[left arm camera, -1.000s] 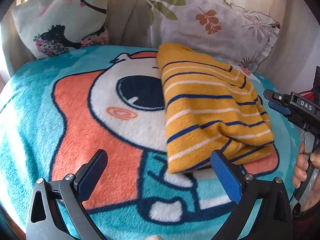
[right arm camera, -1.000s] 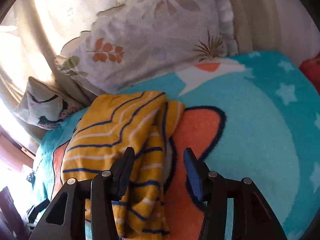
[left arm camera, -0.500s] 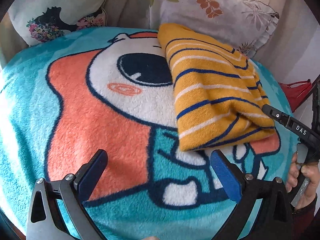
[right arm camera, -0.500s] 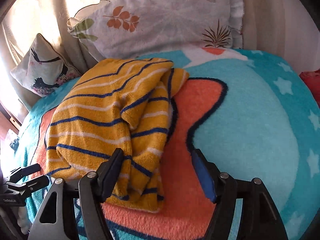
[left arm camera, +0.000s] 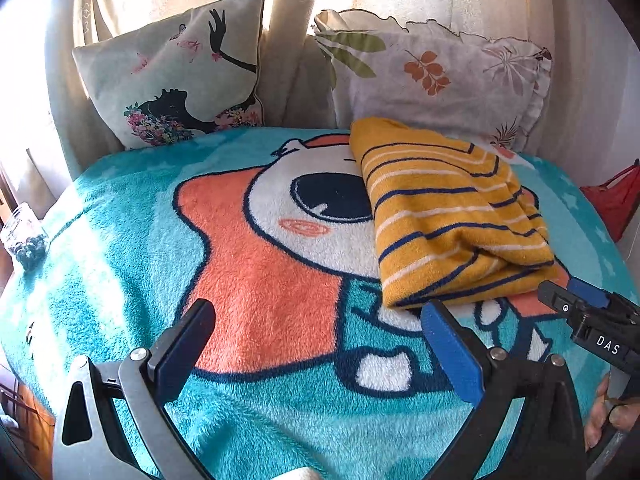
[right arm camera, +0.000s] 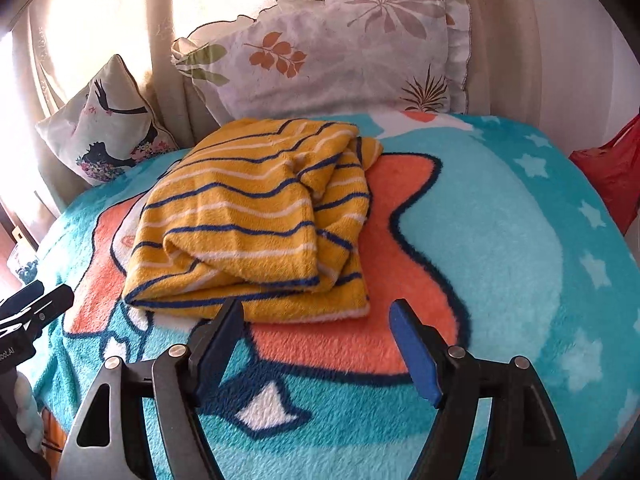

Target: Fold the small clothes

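A folded yellow garment with blue and white stripes (left arm camera: 452,216) lies on the cartoon-print blanket (left arm camera: 256,280), near the leaf pillow. It also shows in the right wrist view (right arm camera: 256,216). My left gripper (left arm camera: 316,336) is open and empty, held above the blanket, short of the garment's near left corner. My right gripper (right arm camera: 316,340) is open and empty, just in front of the garment's near edge. The right gripper also shows at the right edge of the left wrist view (left arm camera: 588,312). The left gripper shows at the left edge of the right wrist view (right arm camera: 28,308).
A silhouette-print pillow (left arm camera: 176,72) and a leaf-print pillow (left arm camera: 436,72) lean on the curtain at the back. A red bag (right arm camera: 612,164) lies past the blanket's right edge. A glass jar (left arm camera: 24,236) stands at the far left.
Both grippers have pulled back from the garment and stayed open. The right gripper's jaws have opened wider. The garment lies still on the blanket.
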